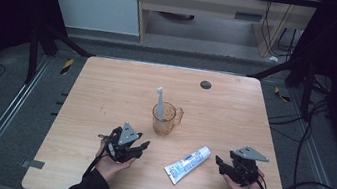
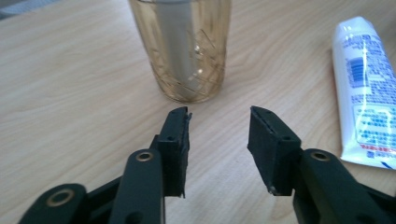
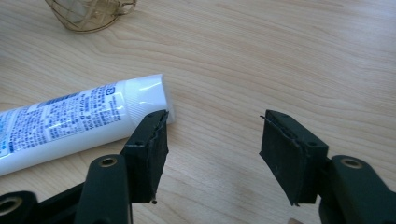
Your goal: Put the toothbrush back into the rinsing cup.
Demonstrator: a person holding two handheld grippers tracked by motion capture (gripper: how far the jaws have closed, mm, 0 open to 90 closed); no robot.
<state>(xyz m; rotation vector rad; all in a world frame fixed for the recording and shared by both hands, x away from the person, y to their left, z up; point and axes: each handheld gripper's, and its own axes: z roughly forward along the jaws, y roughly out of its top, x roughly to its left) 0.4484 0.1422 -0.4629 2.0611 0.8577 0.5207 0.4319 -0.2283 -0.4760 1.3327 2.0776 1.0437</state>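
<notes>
Light wooden table [image 1: 106, 90] set in a dark framed bay, cables on the floor at the right. An amber glass mug [image 1: 165, 119] stands upright near the table's middle, handle to the right in the high view, with 1 white toothbrush [image 1: 159, 102] standing in it, head up. A white and blue toothpaste tube [image 1: 187, 164] lies flat on the table nearer the person, between the 2 hands, clear of the mug.

Left gripper [image 2: 218, 122]: held low over the table, pointed at the mug's base, jaws partly apart, nothing between them, pads not touching the glass.

Right gripper [image 3: 212, 123]: jaws parted wider, with only bare table between them. The tube's cap end lies just beside 1 jaw; contact cannot be told.
</notes>
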